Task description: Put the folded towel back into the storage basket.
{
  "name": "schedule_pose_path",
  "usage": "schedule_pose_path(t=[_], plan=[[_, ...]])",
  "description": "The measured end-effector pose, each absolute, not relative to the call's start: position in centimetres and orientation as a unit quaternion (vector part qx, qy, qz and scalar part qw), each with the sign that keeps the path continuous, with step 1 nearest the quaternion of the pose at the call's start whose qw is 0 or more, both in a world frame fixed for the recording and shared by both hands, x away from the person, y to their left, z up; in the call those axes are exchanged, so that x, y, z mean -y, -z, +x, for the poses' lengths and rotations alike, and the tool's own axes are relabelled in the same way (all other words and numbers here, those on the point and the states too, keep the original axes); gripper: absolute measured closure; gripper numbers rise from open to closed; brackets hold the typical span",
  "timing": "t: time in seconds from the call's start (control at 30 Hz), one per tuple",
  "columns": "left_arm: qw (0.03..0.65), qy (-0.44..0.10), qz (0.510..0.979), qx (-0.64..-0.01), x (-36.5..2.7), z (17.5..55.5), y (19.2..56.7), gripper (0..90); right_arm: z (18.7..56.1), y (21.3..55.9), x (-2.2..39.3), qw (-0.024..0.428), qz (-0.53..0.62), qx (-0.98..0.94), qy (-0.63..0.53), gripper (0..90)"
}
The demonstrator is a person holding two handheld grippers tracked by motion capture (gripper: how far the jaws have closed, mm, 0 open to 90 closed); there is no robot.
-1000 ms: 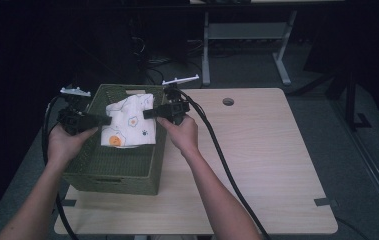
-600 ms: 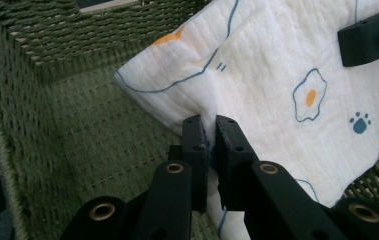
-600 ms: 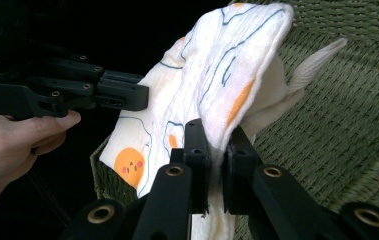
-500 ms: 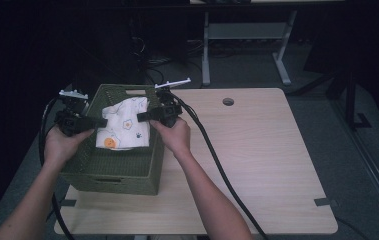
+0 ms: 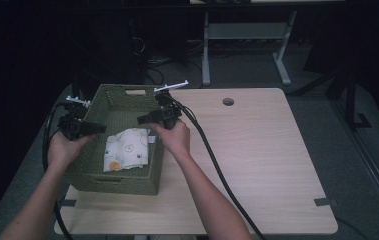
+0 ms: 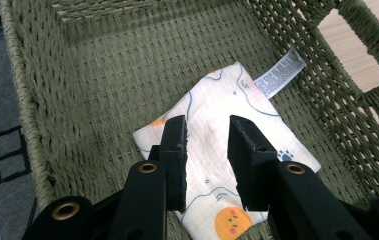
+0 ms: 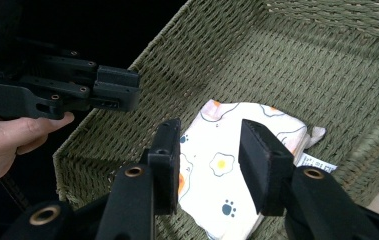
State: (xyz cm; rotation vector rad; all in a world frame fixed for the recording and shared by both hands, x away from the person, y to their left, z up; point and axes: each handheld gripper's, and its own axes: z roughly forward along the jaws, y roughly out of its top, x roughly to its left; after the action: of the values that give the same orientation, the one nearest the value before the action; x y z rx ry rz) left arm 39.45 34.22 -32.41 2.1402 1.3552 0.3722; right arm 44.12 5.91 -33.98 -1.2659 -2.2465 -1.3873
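right now, from the high view, a green woven basket (image 5: 92, 172) sits at the left part of the light wooden worktop (image 5: 257, 160), and a folded printed cloth (image 5: 126, 155) lies flat on its floor, toward the near right corner. the left claw (image 5: 100, 128) hangs over the basket's left rim and the right claw (image 5: 143, 120) over its right rim, each pointing inward above the cloth without touching it. black cables trail off both toward the person.

from the left gripper view, the left claw (image 6: 208, 131) stands with its jaws apart and nothing between them; the cloth (image 6: 212, 165) lies below, its care label (image 6: 279, 72) poking out toward the basket wall (image 6: 62, 90) with the handle opening.

from the right gripper view, the right claw (image 7: 209, 137) is likewise spread and empty, hovering above the cloth (image 7: 227, 170), whose egg and paw prints show clearly. the left claw (image 7: 119, 90) appears farther off at the opposite rim, held in the person's hand (image 7: 7, 142).

as i judge it, the main part is done: the cloth is folded and resting inside the basket, released by both claws. what seems left is only to draw the claws clear of the basket, or to nudge the cloth if a neater lie is wanted.
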Motion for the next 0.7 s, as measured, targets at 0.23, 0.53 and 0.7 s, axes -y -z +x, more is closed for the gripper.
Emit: schedule_pose_path(t=[0.23, 0.53, 0.7], plan=[[0.293, -0.13, 0.801, -0.505, -33.9, 39.3, 32.8, 68.8, 43.7, 33.9, -5.7, 0.103, -0.426, 0.764, 0.473, 62.8], [0.293, -0.12, 0.803, -0.506, -33.4, 39.4, 33.7, 67.9, 43.3, 33.7, -4.4, 0.104, -0.421, 0.76, 0.484, 63.2], [0.291, -0.119, 0.807, -0.499, -32.9, 39.4, 33.8, 67.8, 43.1, 33.4, -3.2, 0.105, -0.421, 0.755, 0.491, 63.1]])
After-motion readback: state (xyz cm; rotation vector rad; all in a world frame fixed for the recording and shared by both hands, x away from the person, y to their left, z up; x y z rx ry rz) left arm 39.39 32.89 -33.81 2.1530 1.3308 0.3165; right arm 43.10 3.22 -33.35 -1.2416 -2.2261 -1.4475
